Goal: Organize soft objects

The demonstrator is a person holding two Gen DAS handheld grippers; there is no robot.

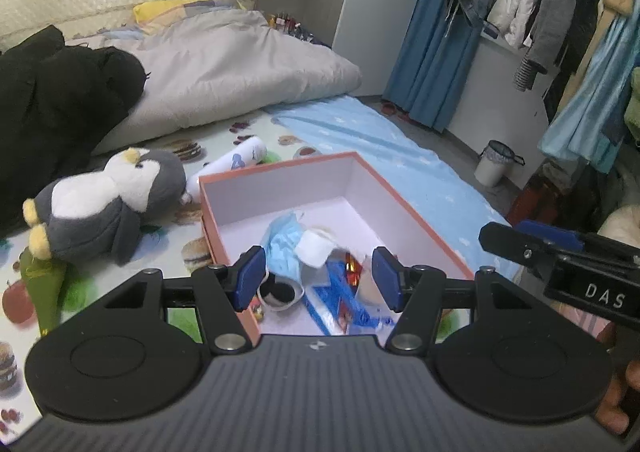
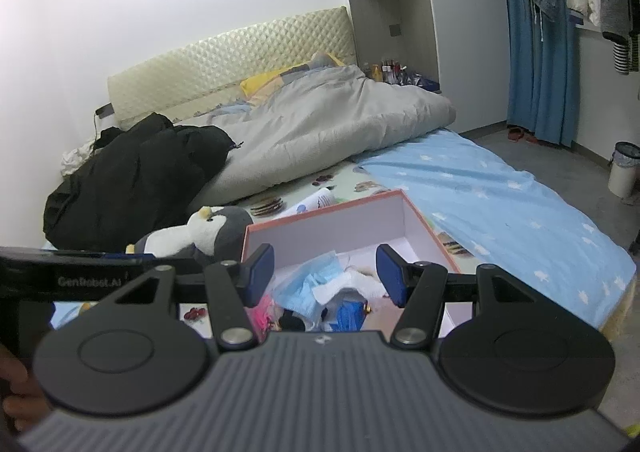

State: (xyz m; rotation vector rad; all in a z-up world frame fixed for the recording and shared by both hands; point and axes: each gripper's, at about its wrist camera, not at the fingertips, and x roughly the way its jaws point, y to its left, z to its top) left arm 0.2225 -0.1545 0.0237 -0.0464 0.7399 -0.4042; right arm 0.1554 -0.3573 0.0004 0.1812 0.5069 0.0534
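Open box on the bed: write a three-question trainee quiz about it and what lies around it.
1. True or false: the penguin toy lies inside the box.
2. Which is in the box: A) face mask B) black coat C) waste bin?
3. Fill in: both the left gripper and the right gripper hold ____.

Key: 1 false; 2 A; 3 nothing.
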